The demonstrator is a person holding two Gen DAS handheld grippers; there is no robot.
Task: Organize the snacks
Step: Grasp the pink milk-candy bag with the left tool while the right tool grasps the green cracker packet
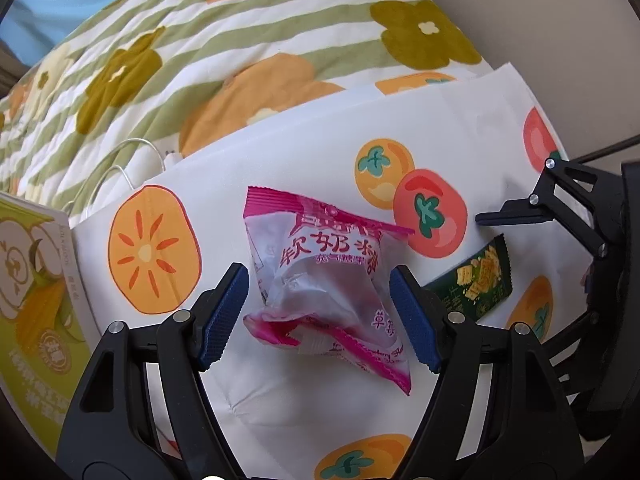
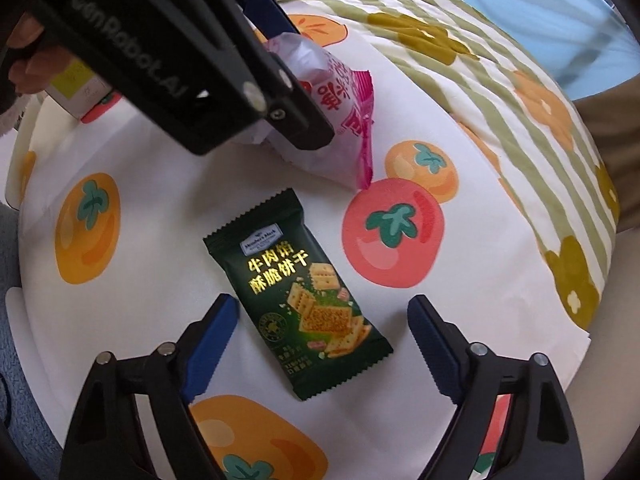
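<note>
The left tongs (image 1: 318, 312) point down over a white cloth printed with persimmons (image 1: 460, 128), which lies on a green-striped floral quilt (image 1: 200, 40). Between their blue pads (image 1: 224, 312) sits a crumpled pink-and-clear soft candy packet (image 1: 320, 276). Its puffed body fills most of the gap, yet in the left wrist view a sliver of cloth shows on either side, so whether the pads press it cannot be told; the packet's lower corner appears to rest on the cloth.

The right tongs (image 2: 320, 344) hang released above a dark green beef-filling cracker packet (image 2: 300, 300), which lies flat and slanted on the cloth, well clear of both pads (image 2: 210, 352). This packet rests just beside the candy packet, on the side nearer the cloth's right edge as the left wrist view shows it.

In the right wrist view a person's fingers (image 2: 28, 64) wrap the left tool's handle. A yellow-green printed box (image 1: 36, 300) stands at the cloth's left edge, and a white cable (image 1: 120, 164) loops on the quilt just past the cloth's far edge.
</note>
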